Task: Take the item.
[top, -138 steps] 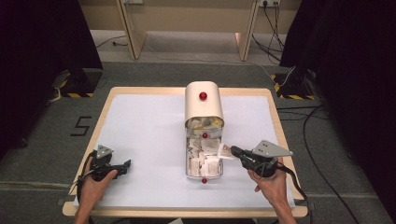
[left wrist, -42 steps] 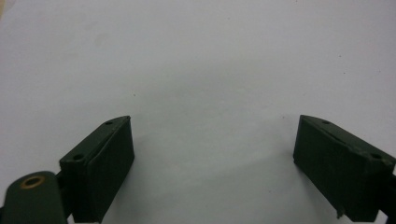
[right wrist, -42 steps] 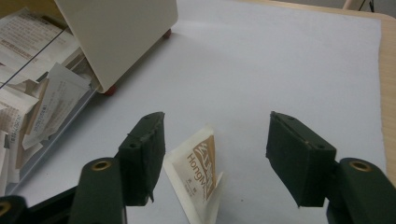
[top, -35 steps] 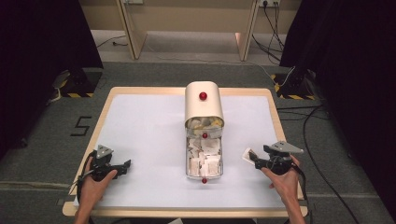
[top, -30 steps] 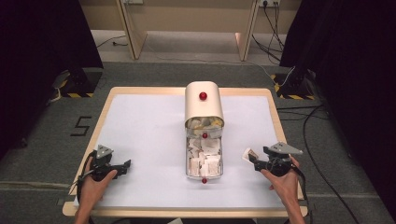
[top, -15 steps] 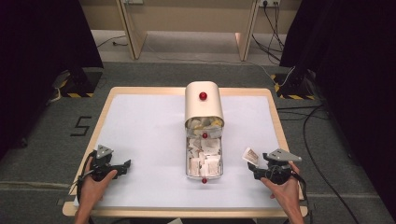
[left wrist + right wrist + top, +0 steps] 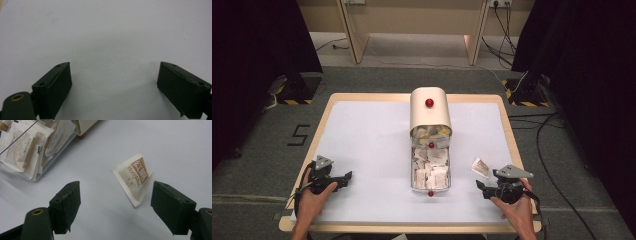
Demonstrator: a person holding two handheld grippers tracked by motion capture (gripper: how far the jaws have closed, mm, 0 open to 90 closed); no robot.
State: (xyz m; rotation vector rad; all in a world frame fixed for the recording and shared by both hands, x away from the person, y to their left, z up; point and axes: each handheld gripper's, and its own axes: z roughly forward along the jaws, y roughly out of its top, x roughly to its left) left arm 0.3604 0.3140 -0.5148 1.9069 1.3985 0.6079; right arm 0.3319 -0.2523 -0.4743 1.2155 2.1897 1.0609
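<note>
The sachet (image 7: 135, 178) lying on the white table (image 7: 362, 135) carries a brown panel with pale characters and, beside it, the word "HongMian" printed in brown; a line of smaller print under that is too fine to read. In the high view the same sachet (image 7: 481, 168) lies flat near the table's right edge, just ahead of the right gripper (image 7: 484, 189) and well apart from the clear tray (image 7: 430, 172) of similar packets at the centre. Those packets bear dark print that cannot be read. The tray slides out from under a cream, round-topped box (image 7: 430, 111) with a red knob (image 7: 429, 102) on top.

The right gripper (image 7: 113, 205) is held low over the table by the person's right hand (image 7: 514, 207), jaws spread wide, empty, with the sachet lying loose just beyond the gap and nearer the right jaw. The left gripper (image 7: 113, 86) rests near the table's front left corner in the left hand (image 7: 312, 195), jaws likewise wide apart over bare white surface, pointing toward the tray
</note>
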